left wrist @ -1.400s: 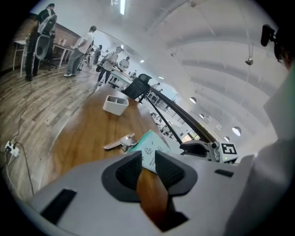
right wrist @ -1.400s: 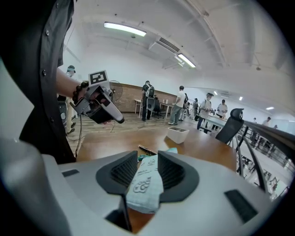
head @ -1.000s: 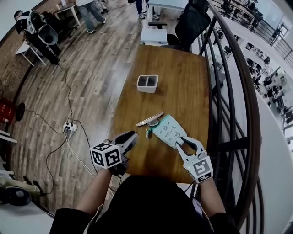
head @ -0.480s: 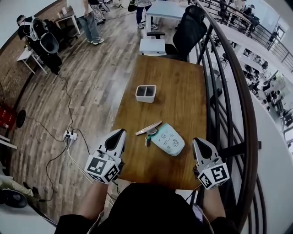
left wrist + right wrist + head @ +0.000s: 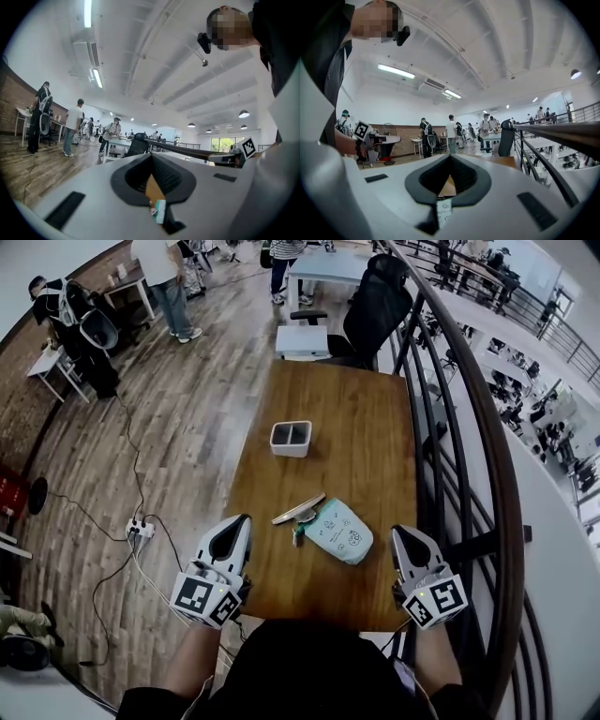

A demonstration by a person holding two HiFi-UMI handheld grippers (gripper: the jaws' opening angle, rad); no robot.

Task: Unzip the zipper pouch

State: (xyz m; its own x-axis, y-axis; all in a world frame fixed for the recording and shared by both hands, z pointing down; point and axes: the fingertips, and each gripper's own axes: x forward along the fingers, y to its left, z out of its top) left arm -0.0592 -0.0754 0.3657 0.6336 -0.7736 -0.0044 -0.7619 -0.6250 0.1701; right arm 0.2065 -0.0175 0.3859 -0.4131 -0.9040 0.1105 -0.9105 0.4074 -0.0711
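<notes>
The mint-green zipper pouch (image 5: pixel 338 532) lies flat on the wooden table (image 5: pixel 347 418), its zipper end with a teal tab (image 5: pixel 298 534) pointing left. My left gripper (image 5: pixel 242 523) hovers at the table's near left edge, shut and empty, apart from the pouch. My right gripper (image 5: pixel 399 535) hovers at the near right edge, also shut and empty, a little right of the pouch. In the left gripper view a sliver of the pouch (image 5: pixel 160 211) shows below the closed left gripper (image 5: pixel 152 161). The right gripper view shows the pouch (image 5: pixel 444 209) below the closed right gripper (image 5: pixel 450 161).
A thin flat strip (image 5: pixel 298 508) lies just behind the pouch. A white two-compartment box (image 5: pixel 291 438) stands mid-table. A dark railing (image 5: pixel 469 427) runs along the right side. An office chair (image 5: pixel 375 301) stands at the far end. Cables and a power strip (image 5: pixel 139 528) lie on the floor at left.
Both grippers were open and low beside the pouch a second ago. They have since risen, drawn back to the near edge and shut with nothing in them. The pouch stays on the table.
</notes>
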